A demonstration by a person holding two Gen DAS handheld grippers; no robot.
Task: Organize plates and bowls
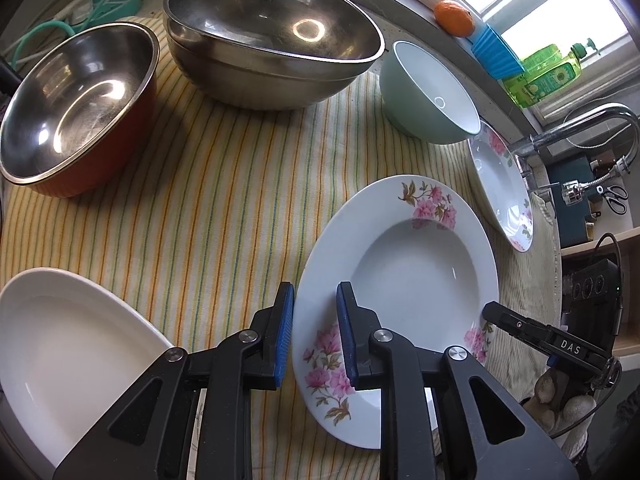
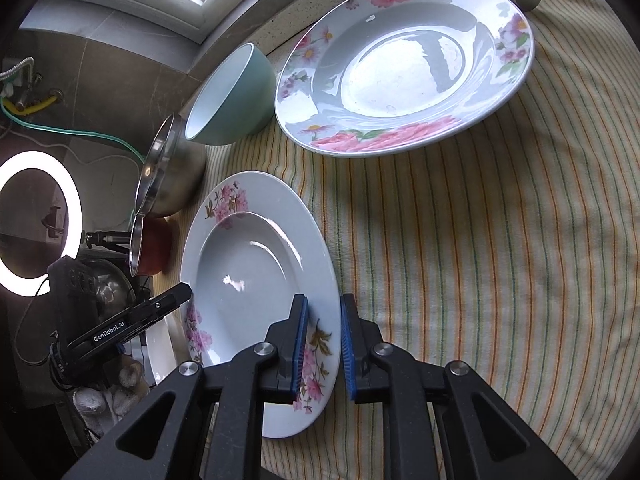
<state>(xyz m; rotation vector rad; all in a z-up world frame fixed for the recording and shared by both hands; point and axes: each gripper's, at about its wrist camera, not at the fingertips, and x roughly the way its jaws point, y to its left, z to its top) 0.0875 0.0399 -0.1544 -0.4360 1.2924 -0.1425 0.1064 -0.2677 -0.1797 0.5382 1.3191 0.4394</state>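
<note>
A floral deep plate (image 1: 404, 264) lies on the striped cloth (image 1: 224, 200); it also shows in the right wrist view (image 2: 248, 280). My left gripper (image 1: 315, 332) is open, its jaws straddling the plate's left rim. My right gripper (image 2: 323, 348) is open, its jaws straddling the opposite rim; it shows in the left wrist view (image 1: 520, 328). A second floral plate (image 1: 500, 184) (image 2: 404, 64) lies farther off. A plain white plate (image 1: 68, 352) sits at the left. A mint bowl (image 1: 428, 92) (image 2: 228, 96), nested steel bowls (image 1: 272, 36) and a red-sided steel bowl (image 1: 76, 108) stand behind.
A faucet (image 1: 580, 128) and sink edge lie right of the cloth. An orange (image 1: 454, 18), a blue ribbed item (image 1: 496, 54) and a green bottle (image 1: 548, 74) sit on the window sill. A ring light (image 2: 36, 220) glows at the left.
</note>
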